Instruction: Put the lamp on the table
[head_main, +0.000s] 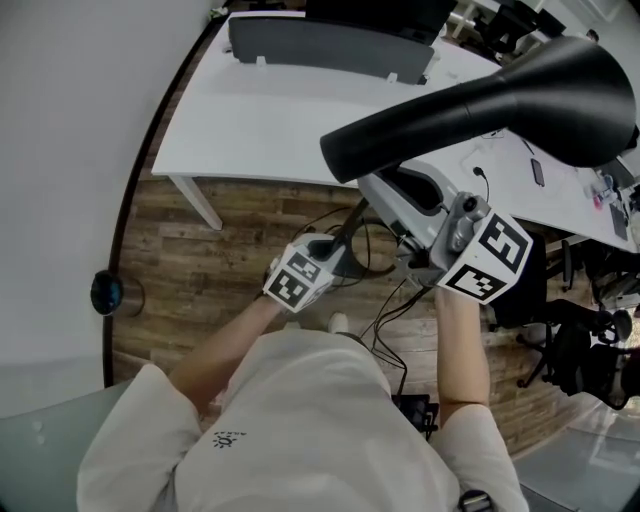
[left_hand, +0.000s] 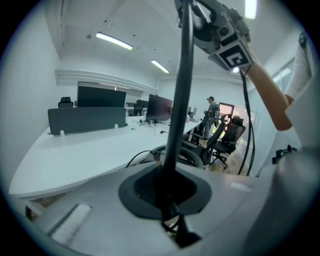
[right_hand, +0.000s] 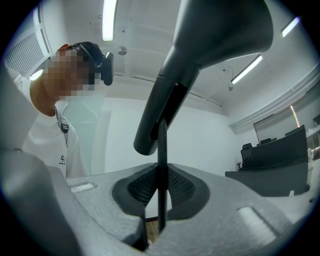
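1. Your left gripper (left_hand: 167, 199) has its jaws, at the bottom centre of its own view, pinching the thin pole of the black metal lamp with a cone shade (head_main: 500, 95).
2. The lamp hangs in the air, shade at the head view's upper right, not yet resting on the white tabletop (head_main: 260, 130).
3. Your right gripper (right_hand: 160, 202) has its jaws clamped on the slim rod under the shade.
4. This looks like the carry. Next, bring the base over the tabletop, keep it upright and lower with both grips.

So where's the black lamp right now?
Head view, upper right: the black cone-shaded lamp is held near the white desk, stem clamped by left claw and right claw.
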